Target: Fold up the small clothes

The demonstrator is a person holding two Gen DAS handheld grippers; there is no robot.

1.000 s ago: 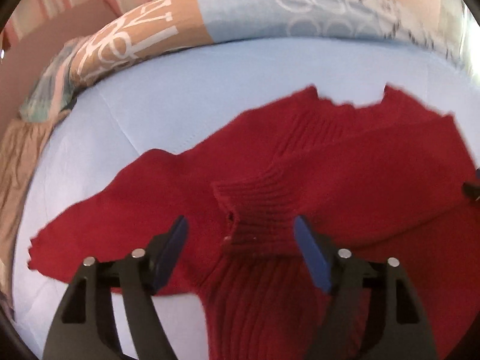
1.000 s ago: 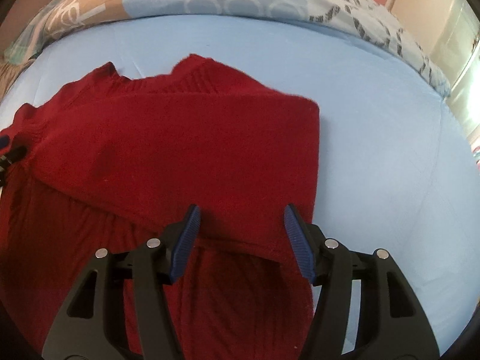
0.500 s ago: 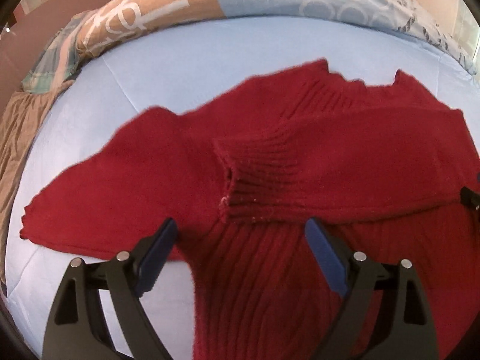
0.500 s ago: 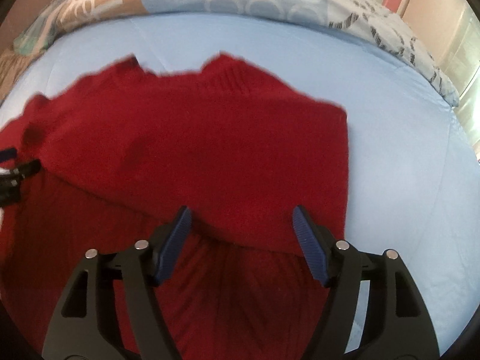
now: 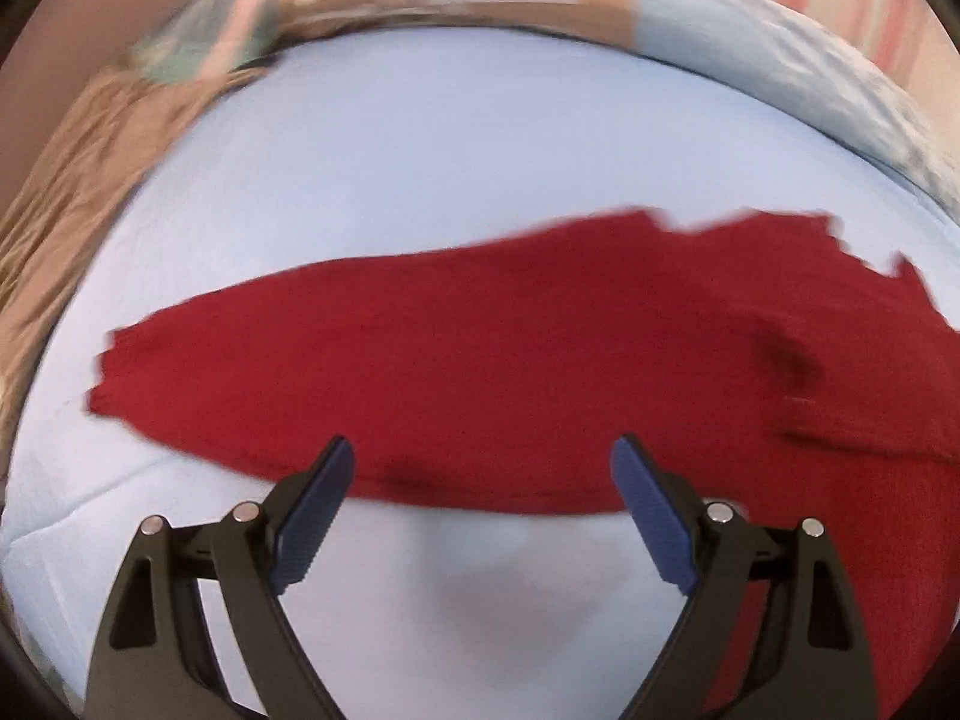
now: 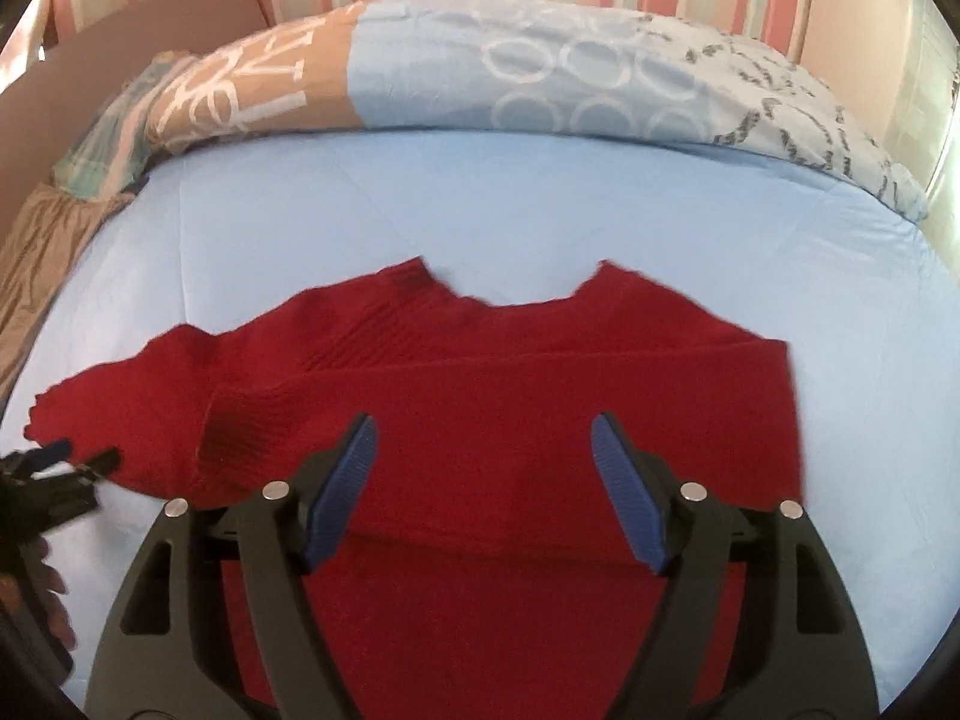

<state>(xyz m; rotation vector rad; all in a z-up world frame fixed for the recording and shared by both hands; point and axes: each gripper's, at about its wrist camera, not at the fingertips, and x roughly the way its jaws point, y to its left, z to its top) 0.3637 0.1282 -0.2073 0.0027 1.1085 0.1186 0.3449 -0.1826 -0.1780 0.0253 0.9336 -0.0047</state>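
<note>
The bed sheet [image 6: 540,198] fills most of both views, and the red sweater [image 6: 492,396] lies flat on it in the lower half of the frame. One sleeve is already folded across the chest. The other sleeve [image 5: 288,360] is spread out to the left. The left gripper [image 5: 480,486] has moved from the folded cuff to this sleeve, so I think it is next. Both it and the right gripper [image 6: 483,462] stand wide and empty.
</note>
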